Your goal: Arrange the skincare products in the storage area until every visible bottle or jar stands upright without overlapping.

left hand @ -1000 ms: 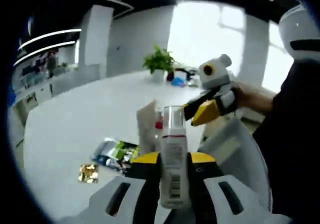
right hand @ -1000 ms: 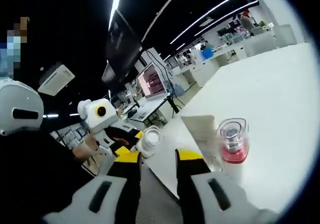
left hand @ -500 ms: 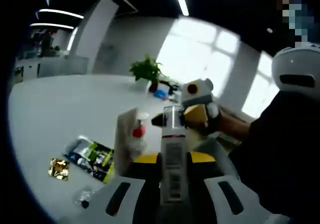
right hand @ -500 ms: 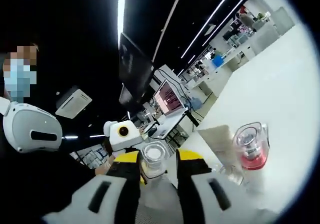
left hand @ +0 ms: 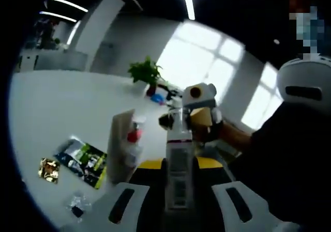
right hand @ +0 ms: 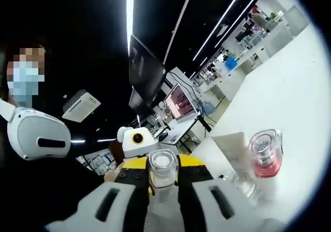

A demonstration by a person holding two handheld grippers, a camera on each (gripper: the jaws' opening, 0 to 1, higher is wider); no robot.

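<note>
A white bottle [left hand: 177, 165] with a barcode label and a clear cap stands upright between my left gripper's [left hand: 178, 167] jaws, which are shut on its body. My right gripper [left hand: 199, 119] reaches in from the right to the bottle's top. In the right gripper view my right gripper [right hand: 163, 165] is shut on that clear cap [right hand: 162, 167], with the left gripper [right hand: 135, 139] just behind it. A pink bottle [right hand: 265, 157] with a clear cap stands on the white table [right hand: 289, 87] beside a white card [right hand: 231, 145].
On the table lie a green sachet pack [left hand: 83, 157], a gold foil piece [left hand: 49, 169] and a small clear item [left hand: 77, 206]. The pink bottle [left hand: 133, 135] and white card [left hand: 119, 139] stand nearby. A potted plant [left hand: 145, 72] sits far back. A person in dark clothes holds the grippers.
My right gripper, open a second ago, came over the bottle's cap and its jaws drew in onto it. The left gripper kept hold of the bottle while both views shifted.
</note>
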